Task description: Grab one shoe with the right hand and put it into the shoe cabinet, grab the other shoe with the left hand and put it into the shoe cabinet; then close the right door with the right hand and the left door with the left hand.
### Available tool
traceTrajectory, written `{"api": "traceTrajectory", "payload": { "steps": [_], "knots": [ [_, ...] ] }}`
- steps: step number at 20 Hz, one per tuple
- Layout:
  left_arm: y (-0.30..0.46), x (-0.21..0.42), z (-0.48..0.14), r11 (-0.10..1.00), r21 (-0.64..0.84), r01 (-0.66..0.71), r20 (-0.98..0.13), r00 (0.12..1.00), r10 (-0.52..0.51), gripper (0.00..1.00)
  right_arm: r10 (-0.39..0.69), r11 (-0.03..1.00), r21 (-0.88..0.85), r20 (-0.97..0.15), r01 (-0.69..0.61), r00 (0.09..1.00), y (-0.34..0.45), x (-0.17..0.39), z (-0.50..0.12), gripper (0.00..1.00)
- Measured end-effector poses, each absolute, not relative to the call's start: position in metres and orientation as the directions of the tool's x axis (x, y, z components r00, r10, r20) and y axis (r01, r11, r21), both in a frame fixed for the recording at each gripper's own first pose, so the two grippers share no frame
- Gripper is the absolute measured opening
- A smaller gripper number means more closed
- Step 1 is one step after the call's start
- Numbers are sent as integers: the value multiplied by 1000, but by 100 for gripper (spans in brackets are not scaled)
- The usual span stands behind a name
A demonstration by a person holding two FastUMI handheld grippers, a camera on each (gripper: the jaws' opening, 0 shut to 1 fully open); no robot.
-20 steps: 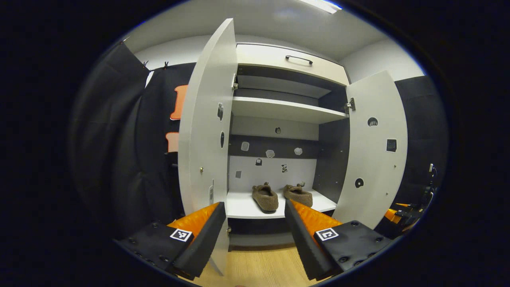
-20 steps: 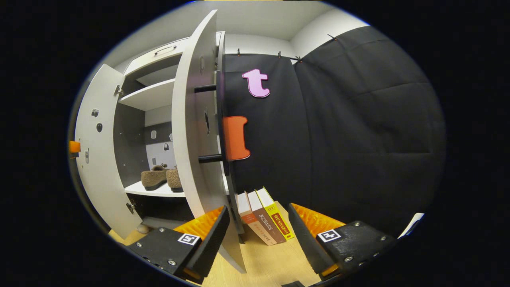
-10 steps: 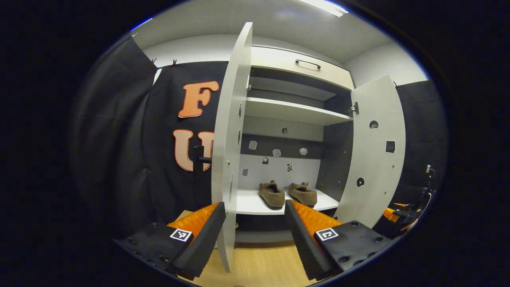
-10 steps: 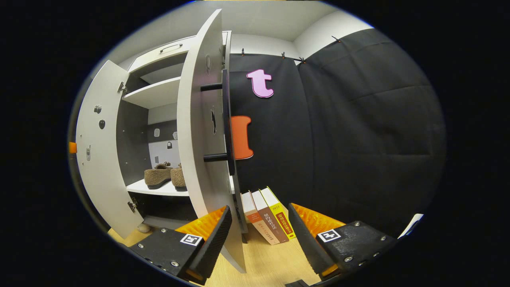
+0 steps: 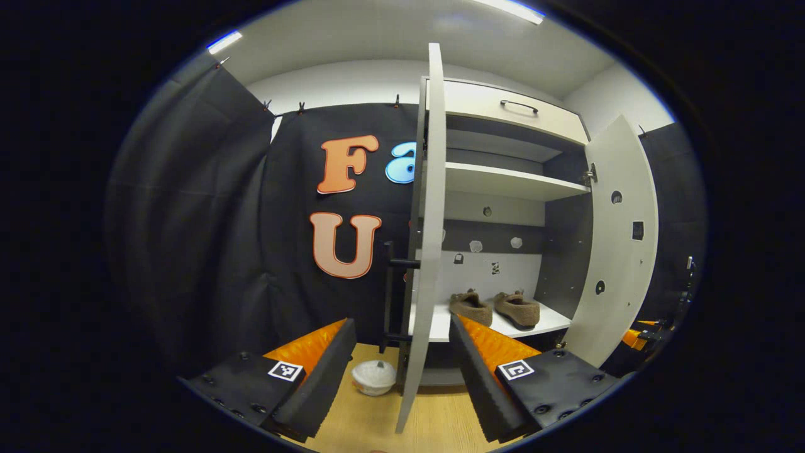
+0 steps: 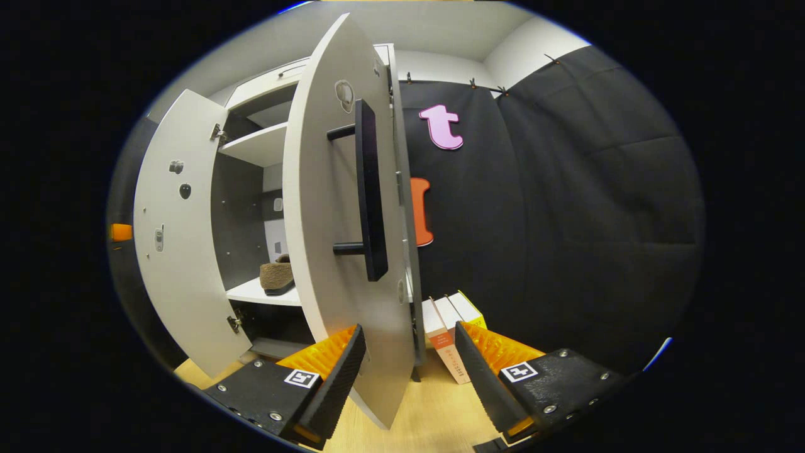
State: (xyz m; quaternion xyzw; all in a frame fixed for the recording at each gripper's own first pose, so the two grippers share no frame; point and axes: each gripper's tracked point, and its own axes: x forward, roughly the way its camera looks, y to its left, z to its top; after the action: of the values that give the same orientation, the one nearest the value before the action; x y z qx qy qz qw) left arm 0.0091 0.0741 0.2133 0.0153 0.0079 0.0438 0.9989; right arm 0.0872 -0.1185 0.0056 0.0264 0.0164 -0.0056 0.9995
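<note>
Here the left claw (image 5: 399, 368) gapes wide, empty, straddling the left door's (image 5: 427, 239) edge. Both shoes (image 5: 497, 308) sit on the cabinet's lower shelf (image 5: 534, 324). The right claw (image 6: 409, 371), wide and empty, brackets the right door's (image 6: 333, 251) lower edge beside books (image 6: 446, 336).

- left hand-held gripper (image 5: 400, 371) is spread wide, nothing between the fingers
- left door (image 5: 422, 251) sits edge-on right in front of it
- two brown shoes (image 5: 497, 307) side by side on the shoe cabinet (image 5: 503, 182) shelf
- right door (image 5: 619, 245) hangs open
- small white lidded pot (image 5: 373, 377) on the floor
</note>
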Motion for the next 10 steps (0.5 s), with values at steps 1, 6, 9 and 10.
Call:
{"api": "traceTrajectory", "payload": {
  "steps": [1, 6, 9, 10],
  "knots": [
    [82, 8, 213, 994, 30, -101, -16, 995, 102, 94, 1, 999, 52, -32, 1, 999, -113, 88, 6, 89],
    [110, 5, 211, 989, 15, -144, -22, 989, 145, 94, 43, 998, 55, -36, -41, 998, -92, 97, 5, 89],
    [121, 4, 213, 988, 17, -154, -16, 988, 154, 94, 57, 997, 57, -40, -55, 998, -79, 102, 4, 90],
    [124, 3, 212, 989, 18, -148, -8, 989, 148, 97, 61, 997, 59, -40, -59, 997, -76, 105, 4, 90]
  ]
}}
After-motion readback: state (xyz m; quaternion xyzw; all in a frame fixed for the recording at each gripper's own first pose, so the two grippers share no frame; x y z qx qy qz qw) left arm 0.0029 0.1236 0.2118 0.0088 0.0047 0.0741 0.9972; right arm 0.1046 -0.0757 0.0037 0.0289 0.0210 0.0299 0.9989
